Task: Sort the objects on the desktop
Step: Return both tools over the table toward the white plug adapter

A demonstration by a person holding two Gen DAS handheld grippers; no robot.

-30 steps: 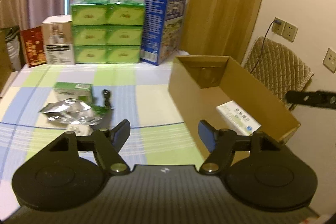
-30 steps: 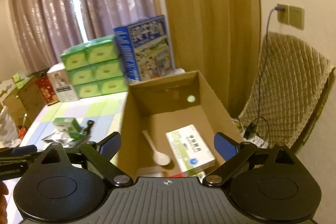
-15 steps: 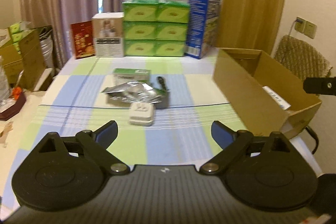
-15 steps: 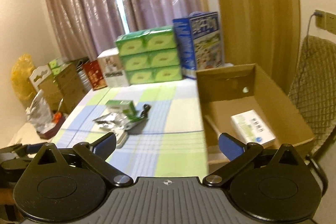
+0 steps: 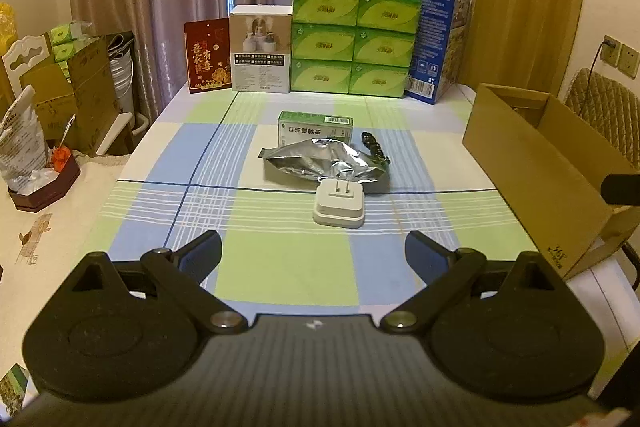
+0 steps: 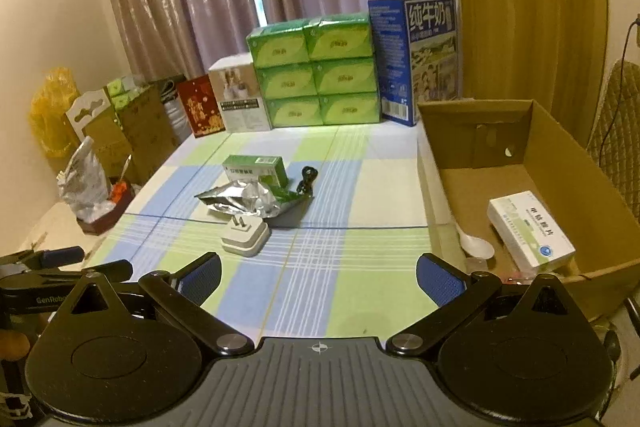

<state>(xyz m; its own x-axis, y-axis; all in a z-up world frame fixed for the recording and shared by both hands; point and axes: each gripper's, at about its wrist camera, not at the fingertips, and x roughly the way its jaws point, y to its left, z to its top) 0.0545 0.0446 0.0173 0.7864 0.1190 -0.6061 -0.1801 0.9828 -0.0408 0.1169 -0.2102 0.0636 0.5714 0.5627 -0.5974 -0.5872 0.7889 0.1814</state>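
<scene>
A white plug adapter (image 5: pixel 339 205) (image 6: pixel 245 237) lies mid-table on the checked cloth. Just behind it are a crumpled silver foil pouch (image 5: pixel 320 163) (image 6: pixel 244 201), a small green box (image 5: pixel 316 127) (image 6: pixel 256 169) and a small black cable (image 5: pixel 374 147) (image 6: pixel 306 181). An open cardboard box (image 5: pixel 532 163) (image 6: pixel 560 155) stands at the table's right edge. Inside it are a white medicine box (image 6: pixel 530 229) and a white spoon (image 6: pixel 476 245). My left gripper (image 5: pixel 312 251) is open and empty, short of the adapter. My right gripper (image 6: pixel 319 269) is open and empty, between the adapter and the cardboard box.
Stacked green tissue boxes (image 5: pixel 354 41), a blue milk carton (image 5: pixel 436 43), a white box (image 5: pixel 262 51) and a red box (image 5: pixel 208 55) line the table's far edge. A quilted chair (image 5: pixel 600 115) stands at the right. A dark tray (image 5: pixel 44 183) sits on the left side table.
Both views have swung from the cardboard box round to the middle of the table. The left jaws have widened a lot, the right a little. Nothing on the table moved.
</scene>
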